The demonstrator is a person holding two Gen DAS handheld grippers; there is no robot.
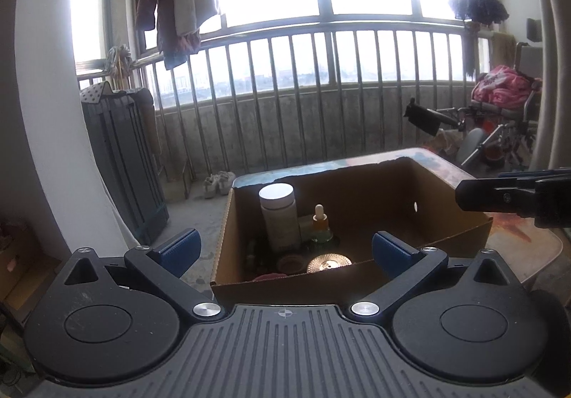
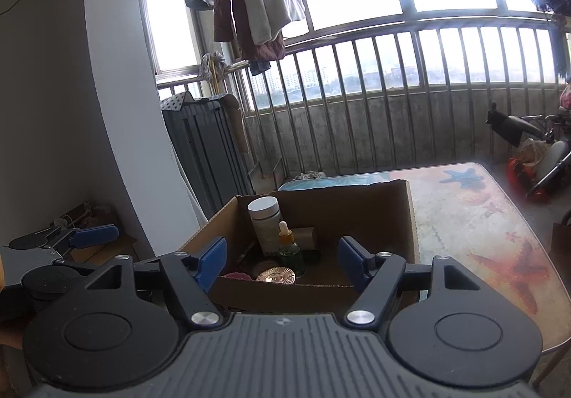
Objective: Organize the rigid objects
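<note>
Both grippers, left gripper (image 1: pixel 285 248) and right gripper (image 2: pixel 282 264), spread wide and empty; upright dropper bottle (image 2: pixel 291 250) in the cardboard box (image 2: pixel 412 219) sits dead ahead, right one nearer.

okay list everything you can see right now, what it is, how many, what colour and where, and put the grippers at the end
cardboard box: one, brown, open-topped, on the table's left end
table: one, starfish and shell print, orange and pale
tall jar: one, white lid, upright in the box's back left corner
dropper bottle: one, amber-green with a pale bulb, upright in front of the jar
round metallic lid: one, rose-gold, low at the box's front
coats: two, maroon and cream, hanging by the window
railing: one, grey metal, along the balcony
folded item: one, dark grey, leaning by the wall
wheelchair: one, pink cloth on its seat, far right
left gripper: blue pads, open, empty
right gripper: blue pads, open, empty
</note>
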